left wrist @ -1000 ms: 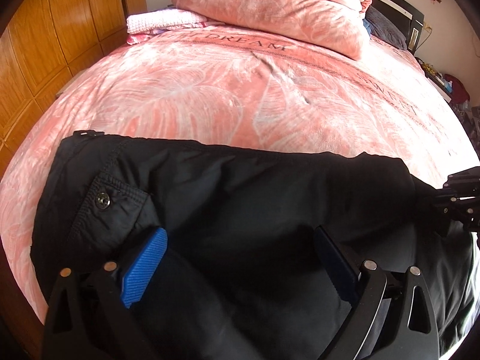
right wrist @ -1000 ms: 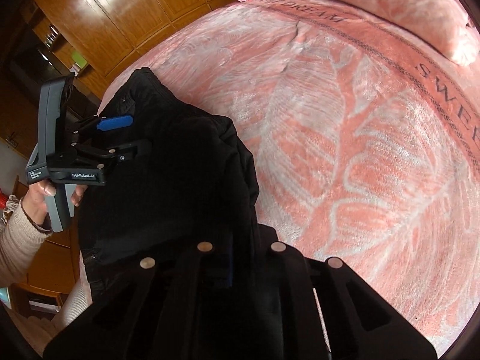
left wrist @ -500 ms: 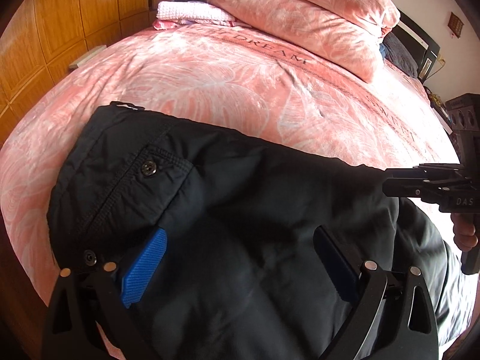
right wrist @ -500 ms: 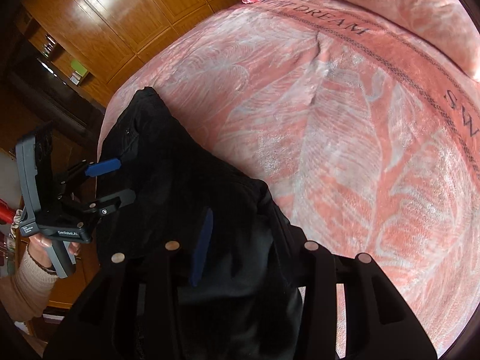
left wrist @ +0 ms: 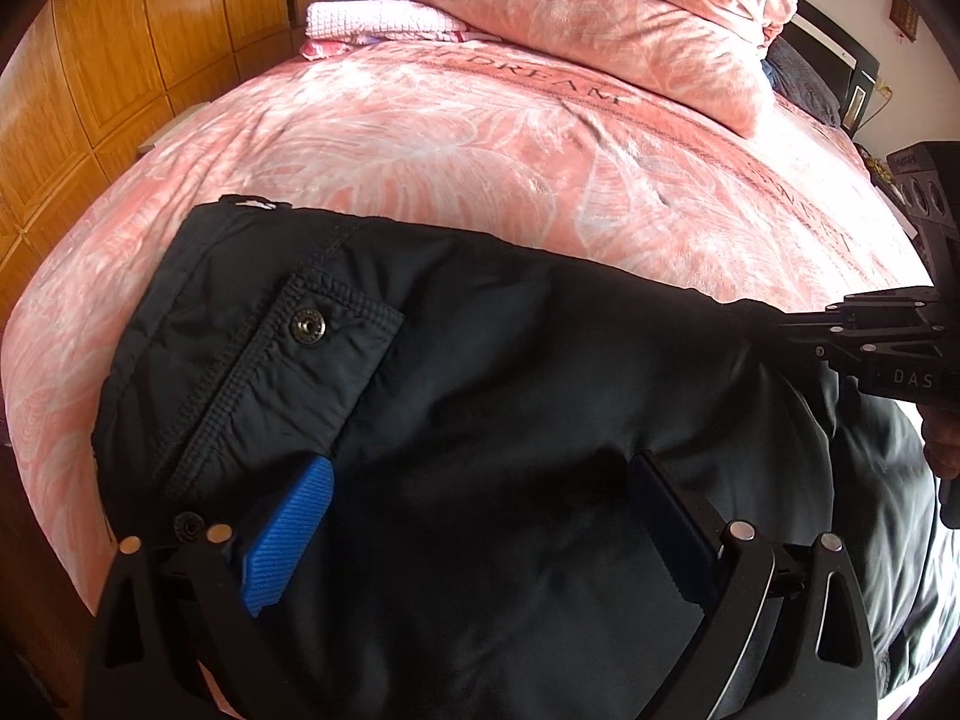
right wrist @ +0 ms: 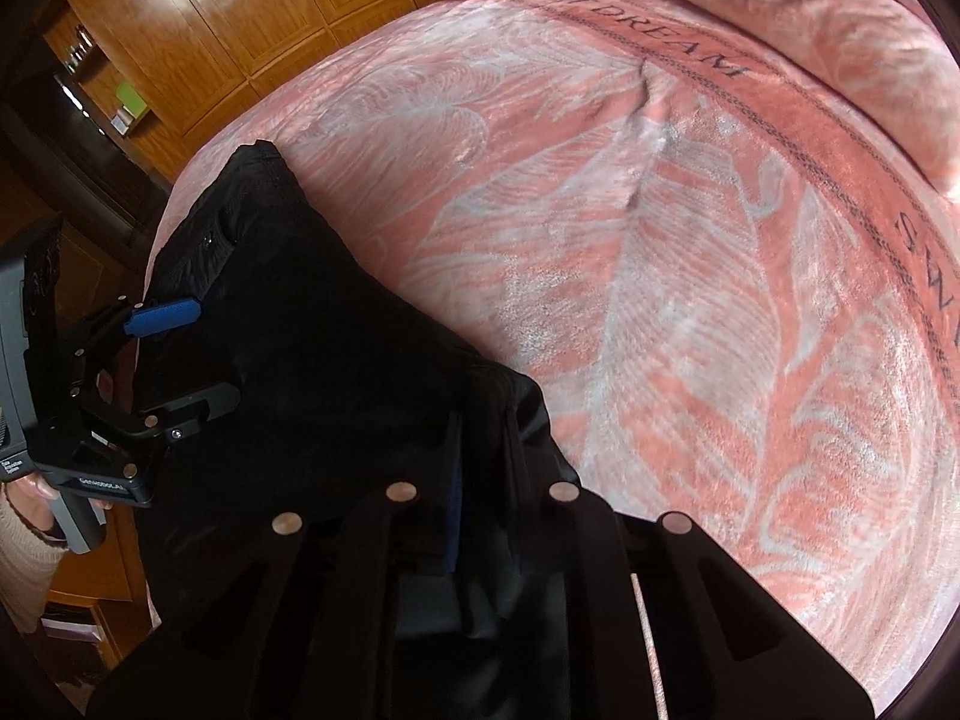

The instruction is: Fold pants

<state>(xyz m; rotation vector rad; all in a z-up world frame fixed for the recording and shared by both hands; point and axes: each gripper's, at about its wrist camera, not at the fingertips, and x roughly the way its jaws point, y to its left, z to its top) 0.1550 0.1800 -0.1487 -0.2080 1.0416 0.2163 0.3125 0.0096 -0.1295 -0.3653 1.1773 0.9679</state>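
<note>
Black pants lie across the near edge of the pink bed, waistband with a snap button to the left. My left gripper is open, its blue pads resting on the fabric near the waist; it also shows in the right wrist view. My right gripper is shut on the pants' fabric at the leg end; it shows at the right in the left wrist view, pinching the cloth.
A pink leaf-patterned bedspread covers the bed. Pink pillows and a folded pink towel lie at the head. Wooden wardrobe doors stand along the left. A nightstand with items is at the far right.
The right gripper's jaws went from open to closed on the pants' leg end. The left gripper drew back slightly and stayed open on the waist.
</note>
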